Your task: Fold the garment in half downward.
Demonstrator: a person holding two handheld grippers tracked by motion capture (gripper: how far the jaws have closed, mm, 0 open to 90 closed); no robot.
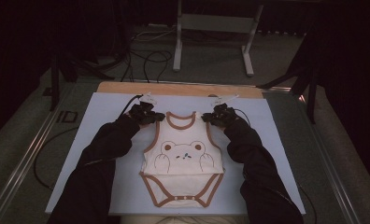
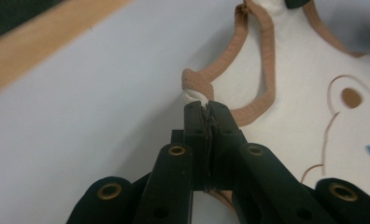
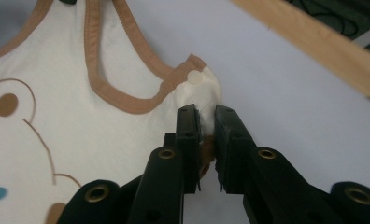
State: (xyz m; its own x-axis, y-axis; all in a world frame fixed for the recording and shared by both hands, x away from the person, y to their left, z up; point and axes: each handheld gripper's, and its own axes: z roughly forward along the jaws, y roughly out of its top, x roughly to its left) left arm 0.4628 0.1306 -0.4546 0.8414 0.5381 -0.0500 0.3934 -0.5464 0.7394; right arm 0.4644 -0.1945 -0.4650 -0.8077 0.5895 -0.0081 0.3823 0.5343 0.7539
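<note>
The white mat (image 1: 103,154) covers the table in front of me, and the cream bodysuit (image 1: 183,163) with the brown trim and bear print lies flat in its middle, neck away from me. I hold it by both shoulder straps: my left gripper (image 2: 206,106) is clamped tight on the left strap (image 2: 197,88), my right gripper (image 3: 206,114) pinches the cloth just below the right strap's snap (image 3: 193,77). I judge this the lifting or folding step; next, both hands must move evenly so neither strap slips.
</note>
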